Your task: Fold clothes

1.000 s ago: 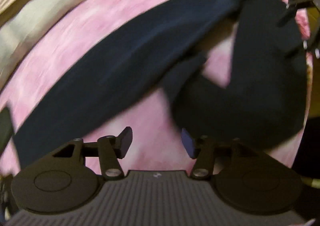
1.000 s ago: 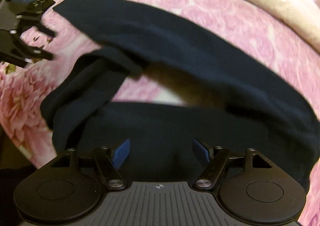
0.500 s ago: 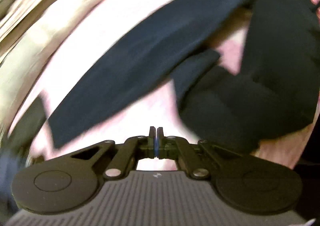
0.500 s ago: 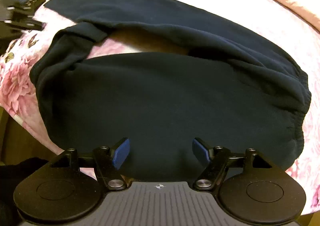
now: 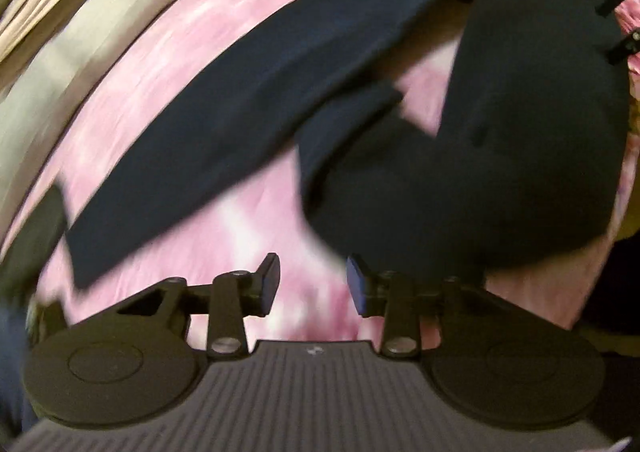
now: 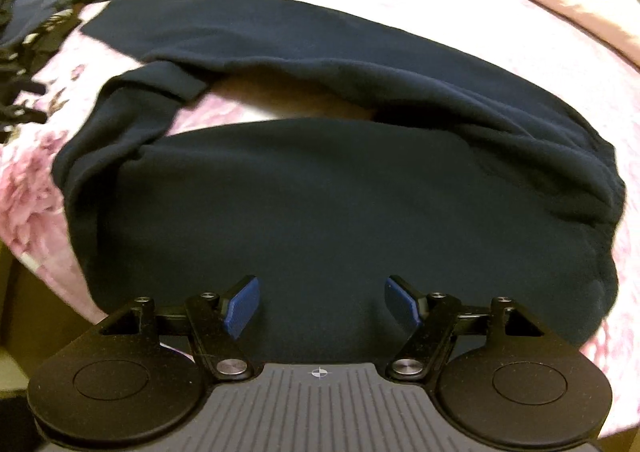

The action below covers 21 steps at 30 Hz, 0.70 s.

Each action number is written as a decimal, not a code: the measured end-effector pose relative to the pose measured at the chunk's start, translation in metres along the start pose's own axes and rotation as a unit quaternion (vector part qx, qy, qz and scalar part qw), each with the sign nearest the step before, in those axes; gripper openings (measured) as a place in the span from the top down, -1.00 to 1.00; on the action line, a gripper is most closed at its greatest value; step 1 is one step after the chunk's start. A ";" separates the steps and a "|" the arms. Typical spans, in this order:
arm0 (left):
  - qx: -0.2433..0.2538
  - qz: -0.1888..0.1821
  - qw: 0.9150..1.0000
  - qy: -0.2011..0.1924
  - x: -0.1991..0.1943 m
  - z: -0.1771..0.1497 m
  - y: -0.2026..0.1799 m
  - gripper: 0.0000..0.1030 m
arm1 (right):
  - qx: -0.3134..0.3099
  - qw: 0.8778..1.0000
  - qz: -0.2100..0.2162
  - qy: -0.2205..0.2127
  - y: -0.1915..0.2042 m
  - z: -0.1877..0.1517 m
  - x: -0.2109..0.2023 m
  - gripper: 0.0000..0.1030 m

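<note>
Dark navy sweatpants (image 6: 328, 188) lie on a pink floral bedspread (image 6: 28, 180). One leg stretches straight across the far side (image 5: 248, 100); the other is bent back on itself with its cuff (image 5: 352, 112) lying near the straight leg. My left gripper (image 5: 312, 284) is open and empty over bare bedspread, just left of the folded leg. My right gripper (image 6: 322, 306) is open and empty, hovering over the near part of the pants by the bed edge. The elastic waistband (image 6: 612, 188) is at the right.
A pile of other dark clothes (image 6: 36, 0) lies at the far left corner of the bed. A beige headboard or pillow edge (image 5: 68, 52) runs along the far side. The bed's near edge drops off at lower left (image 6: 16, 292).
My left gripper was open, shut empty half a second ago, and is open again. My right gripper has pulled back toward the near edge, so more of the pants shows.
</note>
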<state>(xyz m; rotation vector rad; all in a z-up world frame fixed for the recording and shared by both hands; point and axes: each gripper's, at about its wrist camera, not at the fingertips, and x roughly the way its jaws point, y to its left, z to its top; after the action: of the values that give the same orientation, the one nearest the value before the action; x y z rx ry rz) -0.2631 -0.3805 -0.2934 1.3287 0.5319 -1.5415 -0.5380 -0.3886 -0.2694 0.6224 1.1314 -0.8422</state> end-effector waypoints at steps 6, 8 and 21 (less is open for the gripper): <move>0.098 -0.012 0.995 -0.018 0.055 0.040 -0.013 0.52 | 0.043 0.999 -0.030 0.001 0.011 -0.019 -0.007 -0.78; 0.090 -0.027 0.995 -0.015 0.059 0.041 -0.005 0.80 | 0.058 0.998 -0.035 0.006 0.015 -0.026 -0.011 -0.78; -0.127 -0.043 0.985 -0.108 -0.117 -0.146 0.082 0.87 | 0.035 0.999 0.023 -0.005 0.088 -0.011 -0.002 -0.78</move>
<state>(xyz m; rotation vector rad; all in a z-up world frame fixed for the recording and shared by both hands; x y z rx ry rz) -0.1326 -0.2484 -0.2085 0.9433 0.6294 -1.6051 -0.4710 -0.3306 -0.2693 0.6985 1.0797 -0.8477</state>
